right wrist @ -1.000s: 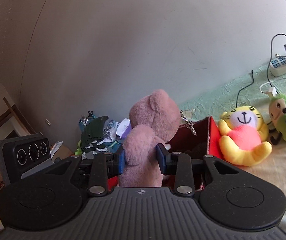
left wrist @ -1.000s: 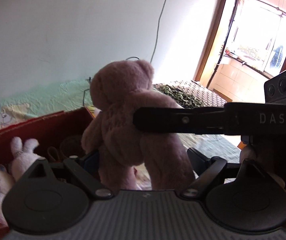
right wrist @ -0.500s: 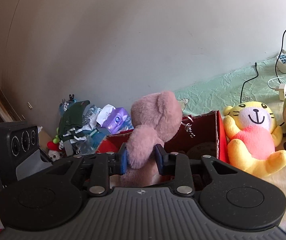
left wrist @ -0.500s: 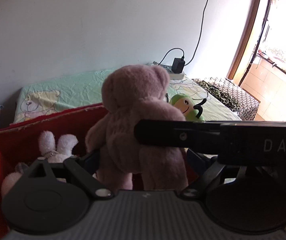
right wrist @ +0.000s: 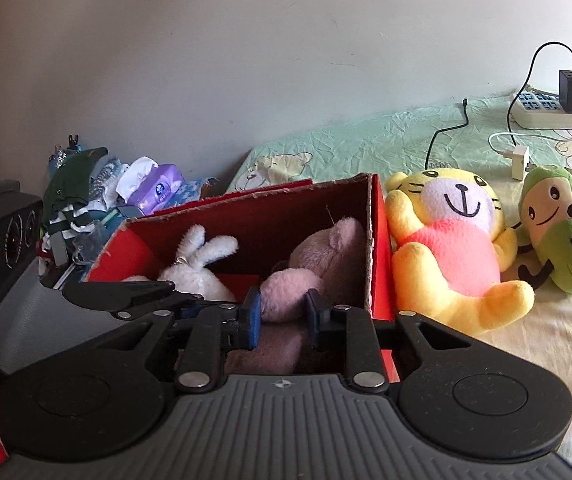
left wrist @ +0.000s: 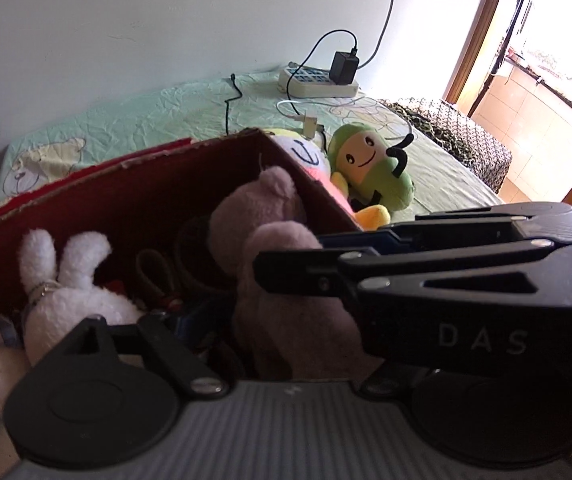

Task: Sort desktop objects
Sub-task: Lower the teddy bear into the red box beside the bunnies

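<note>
A pink teddy bear (right wrist: pixel 326 256) sits upright in the right end of the red cardboard box (right wrist: pixel 370 240), its head just below the rim. My right gripper (right wrist: pixel 282 312) is shut on the bear's arm. In the left wrist view this right gripper (left wrist: pixel 298 256) reaches in from the right across the bear (left wrist: pixel 254 208). My left gripper (left wrist: pixel 282 332) is spread wide around the bear's lower body; its right finger is hidden. A white bunny (left wrist: pixel 66 296) lies in the box (left wrist: pixel 126 200) to the left.
A yellow tiger plush (right wrist: pixel 454 240) and a green plush (right wrist: pixel 554 232) lie on the green sheet right of the box. A power strip (right wrist: pixel 550 112) with cables sits by the wall. Clothes and a tissue pack (right wrist: pixel 154 188) are piled left of the box.
Both grippers have come down with the bear. It was held above the box rim and now sits inside the box. The right gripper's hold on the arm is unchanged.
</note>
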`<state>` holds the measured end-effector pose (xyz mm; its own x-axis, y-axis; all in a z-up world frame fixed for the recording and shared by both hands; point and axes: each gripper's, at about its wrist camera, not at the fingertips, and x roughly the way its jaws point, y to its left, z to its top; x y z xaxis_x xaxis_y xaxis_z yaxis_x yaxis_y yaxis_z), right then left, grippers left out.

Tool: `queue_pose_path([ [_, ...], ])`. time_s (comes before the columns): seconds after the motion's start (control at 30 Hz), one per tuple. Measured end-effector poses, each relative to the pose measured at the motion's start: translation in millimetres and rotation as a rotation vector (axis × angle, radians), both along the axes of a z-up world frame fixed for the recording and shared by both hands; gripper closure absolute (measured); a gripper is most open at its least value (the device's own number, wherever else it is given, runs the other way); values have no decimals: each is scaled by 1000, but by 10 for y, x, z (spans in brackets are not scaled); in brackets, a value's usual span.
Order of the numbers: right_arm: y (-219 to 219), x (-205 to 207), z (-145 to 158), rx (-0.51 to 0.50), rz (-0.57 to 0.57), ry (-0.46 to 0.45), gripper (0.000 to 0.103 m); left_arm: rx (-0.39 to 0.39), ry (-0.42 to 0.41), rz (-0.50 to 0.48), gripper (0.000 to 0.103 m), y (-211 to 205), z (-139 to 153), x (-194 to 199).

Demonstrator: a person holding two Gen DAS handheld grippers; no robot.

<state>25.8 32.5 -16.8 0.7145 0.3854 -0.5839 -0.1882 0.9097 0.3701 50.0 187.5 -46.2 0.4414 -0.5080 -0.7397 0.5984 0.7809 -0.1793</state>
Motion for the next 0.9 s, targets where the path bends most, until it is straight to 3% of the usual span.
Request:
queue_pose_path([
  [0.03, -7, 23, -46, -1, -8, 4, 79, -9, 17, -9, 26, 8, -9, 16],
  [0.6, 8, 42, -1, -46, 3, -56, 75, -13, 20, -8, 26, -13, -14, 57],
  [0.77, -49, -33, 62, -40, -18, -103, 75, -57, 51, -7, 17, 33, -15, 93],
  [0.9, -78, -62, 21, -17, -13, -90, 76, -37, 27, -14, 15, -2, -9, 46],
])
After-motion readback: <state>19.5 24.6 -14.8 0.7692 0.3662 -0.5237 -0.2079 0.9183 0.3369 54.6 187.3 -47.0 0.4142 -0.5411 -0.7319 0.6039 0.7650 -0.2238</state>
